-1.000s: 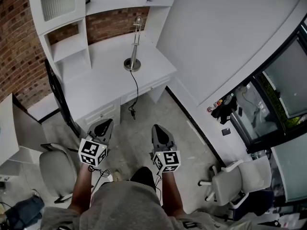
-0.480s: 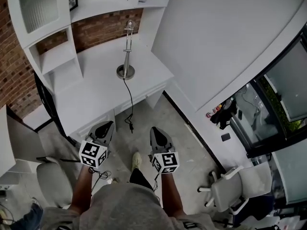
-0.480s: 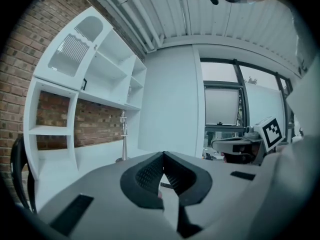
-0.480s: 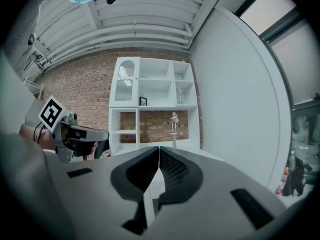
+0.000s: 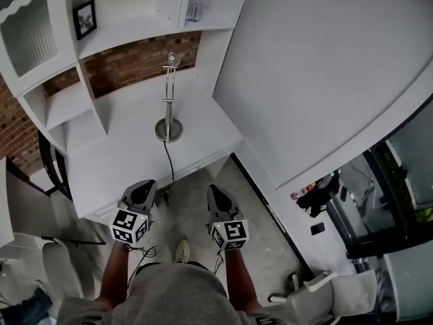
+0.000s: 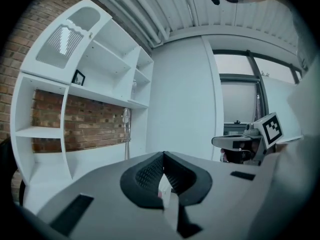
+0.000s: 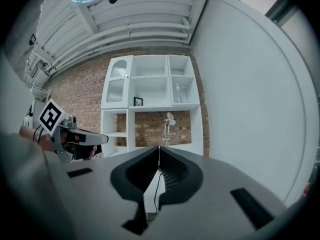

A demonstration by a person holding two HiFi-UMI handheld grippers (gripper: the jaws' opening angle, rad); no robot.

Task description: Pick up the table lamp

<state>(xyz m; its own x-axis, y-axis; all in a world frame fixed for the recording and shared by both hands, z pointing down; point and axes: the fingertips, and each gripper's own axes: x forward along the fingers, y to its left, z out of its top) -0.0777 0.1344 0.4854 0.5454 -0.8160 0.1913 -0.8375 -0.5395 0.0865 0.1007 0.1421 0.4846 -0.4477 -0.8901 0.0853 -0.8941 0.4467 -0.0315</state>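
A chrome table lamp (image 5: pixel 168 107) stands upright on the white desk (image 5: pixel 128 151), its round base near the desk's right end and its black cord (image 5: pixel 166 171) hanging over the front edge. It also shows as a thin stem (image 6: pixel 126 134) in the left gripper view and as a lamp (image 7: pixel 168 126) in front of the brick wall in the right gripper view. My left gripper (image 5: pixel 143 189) and right gripper (image 5: pixel 218 196) are held side by side short of the desk's front edge, both shut and empty, apart from the lamp.
White shelving (image 5: pixel 81 39) rises behind and left of the desk, with a small picture frame (image 5: pixel 84 19) on a shelf. A white wall (image 5: pixel 318 80) runs along the right. An office chair (image 5: pixel 57 269) stands at lower left, another (image 5: pixel 338 296) at lower right.
Both grippers have moved forward toward the desk. The desk and lamp now lie closer and lower in the head view, and the cord's hanging end is just ahead of the left gripper.
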